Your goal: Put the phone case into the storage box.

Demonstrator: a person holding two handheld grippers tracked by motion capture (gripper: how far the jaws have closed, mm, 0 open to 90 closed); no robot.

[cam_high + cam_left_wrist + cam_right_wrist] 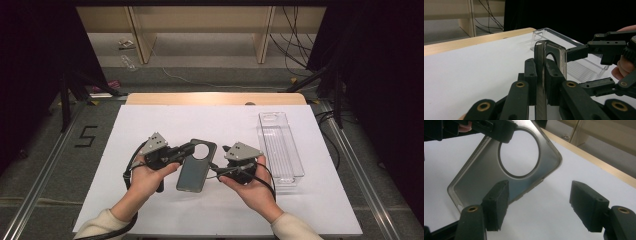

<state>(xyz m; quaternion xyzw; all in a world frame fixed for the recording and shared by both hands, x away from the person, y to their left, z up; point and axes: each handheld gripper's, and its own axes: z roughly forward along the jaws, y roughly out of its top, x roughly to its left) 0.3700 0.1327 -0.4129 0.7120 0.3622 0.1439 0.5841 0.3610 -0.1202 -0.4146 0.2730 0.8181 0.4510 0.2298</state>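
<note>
A: Holding it up off the counter (150, 210), is that what the left claw (189, 148) is doing with the phone case (196, 167)?

B: Yes. In the left gripper view the two black jaws are pressed tight on the case's thin edge, one pad on each face, so the case (543, 75) stands edge-on between them. It is a smoky, see-through case with a big round cut-out near one end.

A: And the right claw (220, 160)?

B: Its jaws are spread, with nothing pinched. In the right gripper view one pad (496, 202) sits just in front of the case's (481, 180) long edge, while the other stands well off to the side over the bare white counter (544, 215). I cannot tell whether the near pad touches the case.

A: Where is all this on the counter?

B: From the high view, around the middle, slightly toward the person. The left hand (145, 175) and the right hand (252, 185) come in from the near edge, the case between the two claws, its round opening at the far end.

A: Anything else nearby?

B: A clear plastic tray (280, 145) lies lengthwise on the right side of the counter, just beyond the right hand.
</note>
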